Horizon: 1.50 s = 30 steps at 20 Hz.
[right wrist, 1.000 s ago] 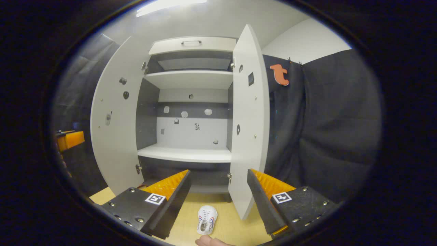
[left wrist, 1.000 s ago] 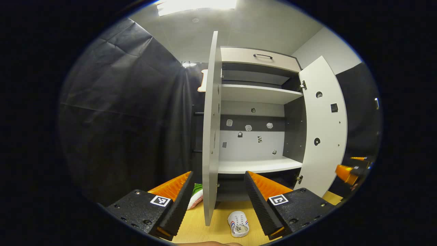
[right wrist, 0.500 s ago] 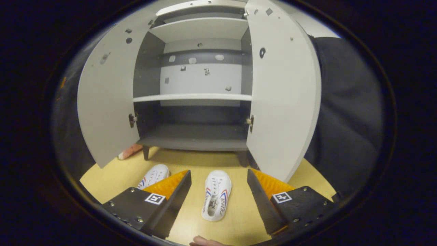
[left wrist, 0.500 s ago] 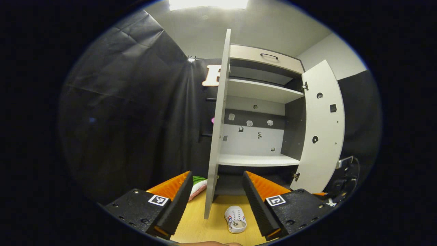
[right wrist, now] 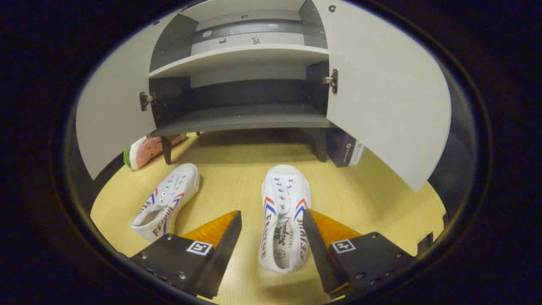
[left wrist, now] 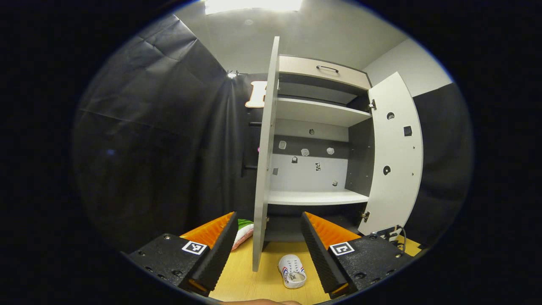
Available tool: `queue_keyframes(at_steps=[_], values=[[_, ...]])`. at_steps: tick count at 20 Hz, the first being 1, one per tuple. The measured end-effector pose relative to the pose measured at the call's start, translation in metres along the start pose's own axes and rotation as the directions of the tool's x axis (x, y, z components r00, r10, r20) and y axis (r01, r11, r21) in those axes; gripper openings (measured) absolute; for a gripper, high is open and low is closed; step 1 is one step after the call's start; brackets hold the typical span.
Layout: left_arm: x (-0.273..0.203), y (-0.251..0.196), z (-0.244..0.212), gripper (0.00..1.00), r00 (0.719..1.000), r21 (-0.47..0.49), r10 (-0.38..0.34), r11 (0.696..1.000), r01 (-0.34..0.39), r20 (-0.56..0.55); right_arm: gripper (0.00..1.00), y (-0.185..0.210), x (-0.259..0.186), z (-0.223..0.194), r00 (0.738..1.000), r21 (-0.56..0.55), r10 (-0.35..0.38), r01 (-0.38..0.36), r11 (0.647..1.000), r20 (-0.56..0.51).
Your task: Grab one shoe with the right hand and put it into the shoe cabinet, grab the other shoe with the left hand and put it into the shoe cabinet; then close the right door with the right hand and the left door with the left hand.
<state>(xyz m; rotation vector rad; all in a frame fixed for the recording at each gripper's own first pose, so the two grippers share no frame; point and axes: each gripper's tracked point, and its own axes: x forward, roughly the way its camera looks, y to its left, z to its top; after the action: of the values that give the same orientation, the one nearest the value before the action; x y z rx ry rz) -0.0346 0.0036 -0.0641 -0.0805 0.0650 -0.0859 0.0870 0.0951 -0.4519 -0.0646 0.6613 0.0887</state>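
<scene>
Before my open cabinet (right wrist: 245, 114) two shoes lay on the floor (right wrist: 364, 199): one (right wrist: 283, 216) between my right gripper's (right wrist: 271, 245) fingers, the other (right wrist: 167, 201) to its left.

Watermelon-like toy (right wrist: 146, 150) half hidden behind left door (right wrist: 114, 106); box (right wrist: 345, 150) partly behind right door (right wrist: 381, 93).

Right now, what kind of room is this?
Probably a test booth set up like a home entryway: an open shoe cabinet with empty shelves, two white shoes on a wooden floor, and black cloth hung as walls.
</scene>
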Motion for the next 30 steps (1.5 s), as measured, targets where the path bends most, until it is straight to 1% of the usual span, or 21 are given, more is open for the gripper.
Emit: queue_keyframes(at_steps=[1, 2, 3, 4, 5, 6, 7, 9, 11, 12, 14, 15, 16, 18, 20, 21, 22, 23, 24, 26, 30], values=[[0.000, -0.003, -0.002, 0.90, 1.000, 0.009, -0.007, 1.000, 0.007, -0.007, 0.82, 0.000, 0.011, -0.009, 1.000, 0.001, -0.022, 0.022, 1.000, -0.017], [0.002, -0.006, -0.005, 0.90, 1.000, 0.019, -0.012, 1.000, 0.012, -0.014, 0.61, 0.004, 0.020, -0.010, 1.000, 0.002, -0.018, 0.018, 1.000, -0.018], [0.002, -0.008, -0.007, 0.90, 1.000, 0.027, -0.015, 1.000, 0.015, -0.019, 0.55, 0.004, 0.028, -0.013, 0.999, 0.003, -0.034, 0.034, 0.999, -0.018], [0.001, -0.010, -0.009, 0.90, 1.000, 0.034, -0.020, 0.999, 0.021, -0.020, 0.50, -0.002, 0.034, -0.018, 0.998, 0.011, -0.066, 0.066, 0.998, -0.023], [0.001, -0.012, -0.010, 0.90, 0.999, 0.040, -0.025, 0.999, 0.026, -0.020, 0.42, -0.001, 0.033, -0.015, 0.998, 0.043, -0.067, 0.068, 0.997, -0.011], [0.001, -0.012, -0.012, 0.90, 0.999, 0.045, -0.029, 0.999, 0.030, -0.019, 0.32, 0.002, 0.038, -0.011, 0.998, 0.082, -0.063, 0.062, 0.995, 0.008], [0.001, -0.013, -0.011, 0.90, 0.999, 0.049, -0.033, 0.998, 0.033, -0.015, 0.33, 0.000, 0.036, -0.014, 0.998, 0.124, -0.062, 0.059, 0.991, 0.017], [0.002, -0.013, -0.014, 0.90, 0.999, 0.044, -0.032, 0.998, 0.033, -0.016, 0.33, 0.000, 0.036, -0.008, 0.995, 0.195, -0.059, 0.042, 0.980, 0.081], [0.004, -0.012, -0.020, 0.90, 0.999, 0.042, -0.028, 0.999, 0.029, -0.028, 0.33, 0.002, 0.039, 0.000, 0.992, 0.199, -0.026, 0.000, 0.980, 0.126], [0.006, -0.012, -0.024, 0.90, 0.999, 0.045, -0.026, 0.999, 0.028, -0.035, 0.20, -0.003, 0.037, -0.003, 0.992, 0.216, -0.009, -0.018, 0.976, 0.126], [0.009, -0.012, -0.029, 0.90, 0.998, 0.047, -0.024, 0.999, 0.026, -0.054, 0.18, 0.001, 0.041, -0.003, 0.992, 0.235, 0.023, -0.052, 0.971, 0.123], [0.009, -0.011, -0.031, 0.90, 0.998, 0.043, -0.023, 0.999, 0.025, -0.061, 0.18, 0.002, 0.040, -0.008, 0.994, 0.263, 0.027, -0.055, 0.963, 0.109], [0.010, -0.011, -0.032, 0.90, 0.998, 0.042, -0.024, 0.999, 0.026, -0.066, 0.02, -0.001, 0.044, -0.003, 0.993, 0.260, 0.026, -0.056, 0.964, 0.116], [0.010, -0.009, -0.035, 0.90, 0.997, 0.044, -0.023, 0.999, 0.026, -0.068, 0.01, 0.002, 0.033, -0.003, 0.989, 0.274, 0.074, -0.107, 0.956, 0.130], [0.010, -0.010, -0.036, 0.90, 0.998, 0.057, -0.030, 0.998, 0.033, -0.059, 0.00, 0.006, 0.019, -0.003, 0.980, 0.275, 0.102, -0.146, 0.950, 0.170], [0.011, -0.011, -0.035, 0.90, 0.998, 0.065, -0.033, 0.997, 0.037, -0.052, 0.05, 0.008, 0.009, -0.003, 0.975, 0.254, 0.101, -0.150, 0.955, 0.197], [0.012, -0.013, -0.036, 0.90, 0.998, 0.070, -0.036, 0.997, 0.039, -0.048, 0.01, 0.008, -0.001, 0.001, 0.969, 0.228, 0.092, -0.145, 0.963, 0.229], [0.012, -0.016, -0.036, 0.90, 0.998, 0.071, -0.042, 0.996, 0.045, -0.046, 0.01, 0.008, -0.009, 0.005, 0.964, 0.197, 0.081, -0.134, 0.971, 0.254], [0.011, -0.020, -0.039, 0.90, 0.997, 0.071, -0.052, 0.996, 0.055, -0.051, 0.00, 0.008, -0.021, 0.010, 0.956, 0.174, 0.080, -0.132, 0.976, 0.281], [0.012, -0.026, -0.045, 0.90, 0.995, 0.072, -0.071, 0.995, 0.075, -0.064, 0.00, 0.017, -0.043, 0.021, 0.944, 0.176, 0.114, -0.175, 0.969, 0.311], [0.016, -0.031, -0.053, 0.90, 0.994, 0.076, -0.084, 0.993, 0.089, -0.072, 0.00, 0.023, -0.091, 0.064, 0.911, 0.153, 0.158, -0.231, 0.961, 0.380]])
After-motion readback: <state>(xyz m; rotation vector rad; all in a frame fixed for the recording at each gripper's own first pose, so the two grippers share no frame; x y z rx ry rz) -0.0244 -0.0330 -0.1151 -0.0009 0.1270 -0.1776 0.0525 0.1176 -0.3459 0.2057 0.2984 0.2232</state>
